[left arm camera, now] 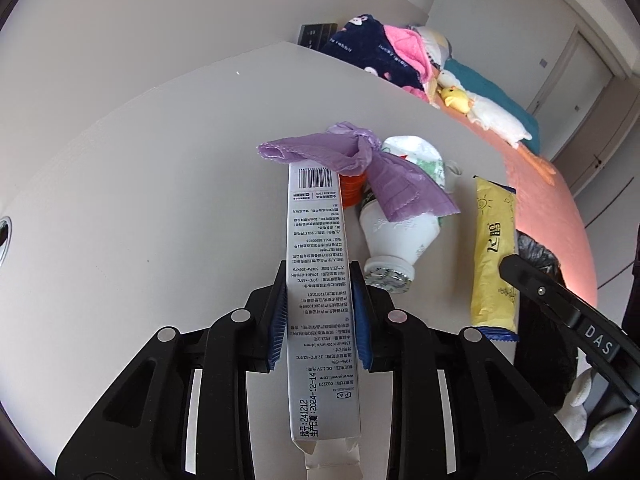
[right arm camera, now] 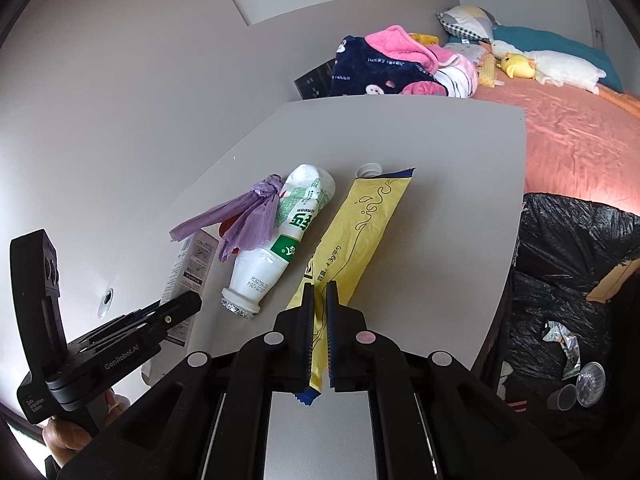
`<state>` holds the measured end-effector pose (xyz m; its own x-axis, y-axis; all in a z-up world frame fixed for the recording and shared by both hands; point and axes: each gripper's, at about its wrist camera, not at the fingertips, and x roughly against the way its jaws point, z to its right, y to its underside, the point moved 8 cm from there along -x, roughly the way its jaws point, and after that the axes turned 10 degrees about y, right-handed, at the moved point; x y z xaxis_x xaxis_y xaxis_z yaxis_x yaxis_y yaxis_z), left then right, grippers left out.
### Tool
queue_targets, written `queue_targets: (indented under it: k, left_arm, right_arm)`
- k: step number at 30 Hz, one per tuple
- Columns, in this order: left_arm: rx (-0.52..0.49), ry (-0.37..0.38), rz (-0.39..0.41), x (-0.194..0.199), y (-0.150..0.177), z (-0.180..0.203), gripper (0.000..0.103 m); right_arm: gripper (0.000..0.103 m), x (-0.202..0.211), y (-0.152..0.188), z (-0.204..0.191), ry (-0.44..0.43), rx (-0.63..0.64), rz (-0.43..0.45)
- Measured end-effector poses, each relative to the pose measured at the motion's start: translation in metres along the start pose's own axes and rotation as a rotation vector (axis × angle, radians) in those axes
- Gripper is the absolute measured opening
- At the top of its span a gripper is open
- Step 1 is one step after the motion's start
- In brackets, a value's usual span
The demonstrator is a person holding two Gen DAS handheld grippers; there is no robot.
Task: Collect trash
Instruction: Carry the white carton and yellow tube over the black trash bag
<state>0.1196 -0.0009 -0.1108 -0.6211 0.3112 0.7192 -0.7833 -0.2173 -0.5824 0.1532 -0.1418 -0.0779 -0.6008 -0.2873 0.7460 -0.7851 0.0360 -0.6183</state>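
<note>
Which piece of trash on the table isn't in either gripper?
The white bottle, lying on its side under the purple bag. The left gripper clamps the box; the right gripper clamps the yellow wrapper.

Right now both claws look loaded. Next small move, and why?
Probably swing the right claw over the black bag and drop the wrapper: it is already pinched, the bag gapes open beside the table. The left claw holds the box.

Orange item (left arm camera: 353,190) mostly hidden behind box (left arm camera: 320,280); identity unclear
</note>
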Motion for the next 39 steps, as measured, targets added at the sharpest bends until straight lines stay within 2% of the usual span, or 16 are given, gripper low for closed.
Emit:
queue_targets:
  k: [14,32,39]
  left_arm:
    - [-0.085,0.169,0.062,0.018,-0.007,0.066,0.028]
    - [-0.157,0.307,-0.001,-0.011,-0.002,0.143,0.028]
    - [-0.196,0.337,-0.03,-0.021,0.003,0.169,0.028]
  right_arm:
    - [0.007,0.042,-0.006,0.028,0.018,-0.028,0.071]
    - [0.007,0.082,-0.005,0.102,0.089,-0.124,0.122]
    - [0.007,0.092,-0.004,0.123,0.106,-0.148,0.133]
